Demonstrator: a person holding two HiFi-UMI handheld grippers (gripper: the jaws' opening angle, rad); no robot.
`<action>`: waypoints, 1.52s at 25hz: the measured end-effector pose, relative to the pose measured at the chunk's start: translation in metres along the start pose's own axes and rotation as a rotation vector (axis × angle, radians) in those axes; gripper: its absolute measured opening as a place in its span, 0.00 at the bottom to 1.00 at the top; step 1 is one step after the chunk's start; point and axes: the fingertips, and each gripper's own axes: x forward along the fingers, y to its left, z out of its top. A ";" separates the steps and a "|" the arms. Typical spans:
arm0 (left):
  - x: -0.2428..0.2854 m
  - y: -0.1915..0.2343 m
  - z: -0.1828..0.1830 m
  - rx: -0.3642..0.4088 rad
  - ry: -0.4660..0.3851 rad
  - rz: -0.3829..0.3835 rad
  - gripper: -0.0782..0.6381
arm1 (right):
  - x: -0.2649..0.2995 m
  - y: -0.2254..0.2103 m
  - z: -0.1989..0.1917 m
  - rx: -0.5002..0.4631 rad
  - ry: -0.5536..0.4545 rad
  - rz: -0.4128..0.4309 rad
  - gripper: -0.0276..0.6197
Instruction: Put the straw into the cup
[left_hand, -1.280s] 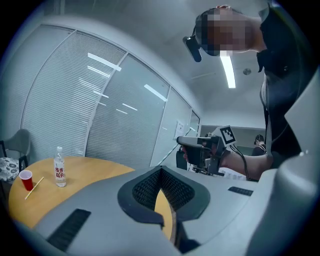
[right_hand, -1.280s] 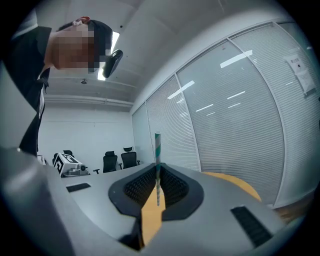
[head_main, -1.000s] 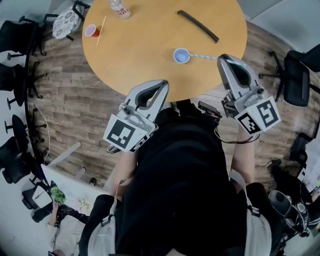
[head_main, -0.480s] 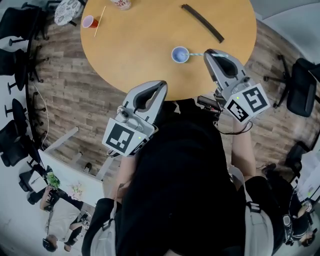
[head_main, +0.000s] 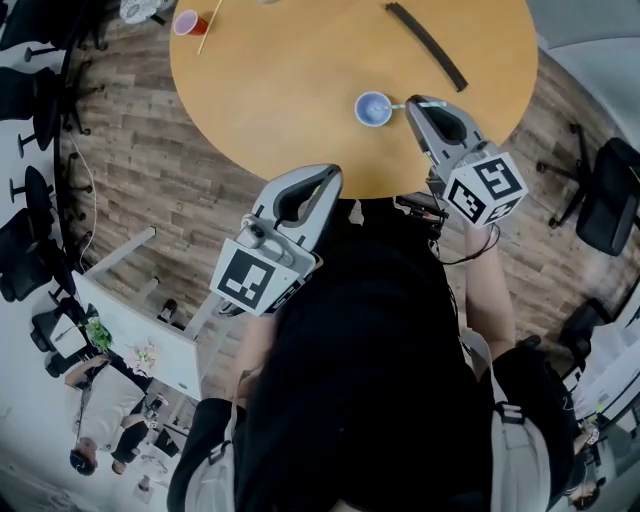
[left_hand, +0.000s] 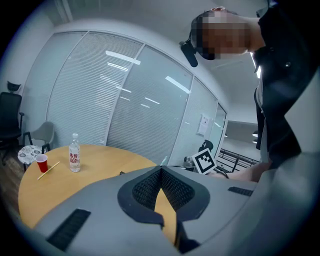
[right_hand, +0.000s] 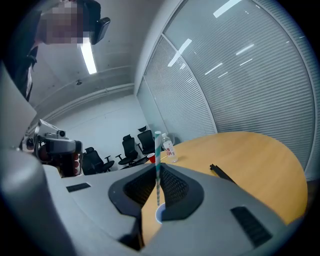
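Observation:
A small blue cup (head_main: 374, 108) stands on the round wooden table (head_main: 300, 90) near its front edge. My right gripper (head_main: 414, 103) is just right of it, shut on a teal striped straw (right_hand: 157, 165). In the right gripper view the straw stands upright between the jaws. Its lower end sits over the blue cup (right_hand: 159, 216); whether it is inside I cannot tell. My left gripper (head_main: 327, 173) hovers at the table's front edge, left of the cup. Its jaws are shut with nothing between them (left_hand: 161, 171).
A black strip (head_main: 428, 45) lies on the table behind the cup. At the far left stand a red cup (left_hand: 42, 163), a wooden stick (left_hand: 48, 170) and a water bottle (left_hand: 74, 153). Office chairs (head_main: 608, 195) ring the table.
My right gripper has come down and moved in toward the blue cup with the straw, so less straw shows between them. The left gripper has dropped a little.

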 end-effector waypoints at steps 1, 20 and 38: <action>0.000 0.000 -0.002 -0.007 0.001 -0.003 0.13 | 0.004 -0.002 -0.003 0.002 0.008 0.002 0.10; 0.005 0.004 -0.022 -0.081 0.034 0.024 0.12 | 0.044 -0.028 -0.076 0.034 0.152 -0.039 0.10; -0.008 0.004 -0.024 -0.080 0.039 0.049 0.13 | 0.054 -0.030 -0.098 0.096 0.171 -0.068 0.10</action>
